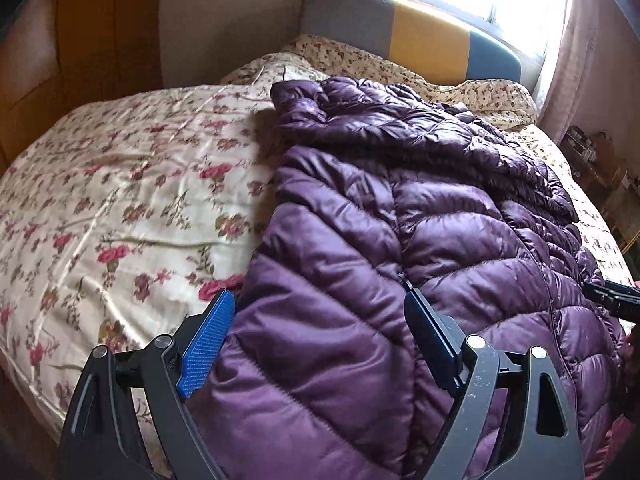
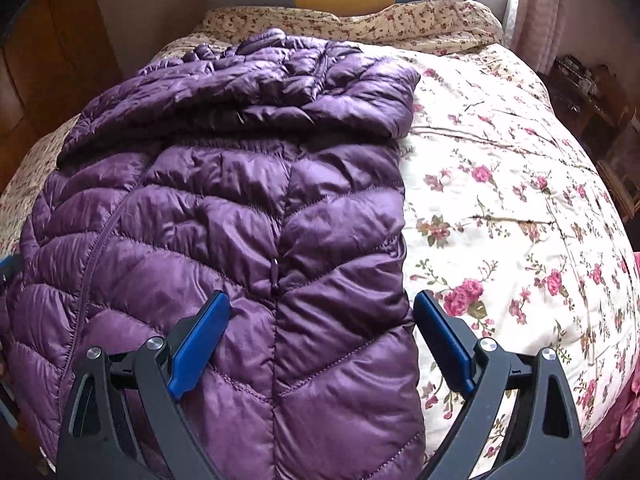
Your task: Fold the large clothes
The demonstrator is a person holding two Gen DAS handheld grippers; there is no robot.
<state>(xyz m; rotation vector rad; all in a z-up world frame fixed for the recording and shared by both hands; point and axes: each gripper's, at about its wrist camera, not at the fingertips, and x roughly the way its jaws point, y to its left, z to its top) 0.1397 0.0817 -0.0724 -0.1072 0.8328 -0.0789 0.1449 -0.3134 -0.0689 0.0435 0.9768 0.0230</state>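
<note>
A purple quilted puffer jacket (image 1: 400, 220) lies lengthwise on the bed, hood toward the headboard; it also shows in the right wrist view (image 2: 240, 200). Its sleeves seem folded in over the body. My left gripper (image 1: 320, 312) is open, its jaws wide apart over the jacket's near left hem edge. My right gripper (image 2: 322, 312) is open, its jaws straddling the jacket's near right edge. Neither holds any fabric. The right gripper's tip (image 1: 612, 300) shows at the right edge of the left wrist view.
The bed has a cream floral bedspread (image 1: 120, 200), also seen in the right wrist view (image 2: 520, 200). A grey, yellow and blue headboard (image 1: 420, 36) and a bright window are beyond. Wooden wardrobe (image 1: 60, 60) on the left, cluttered shelves (image 2: 592, 92) on the right.
</note>
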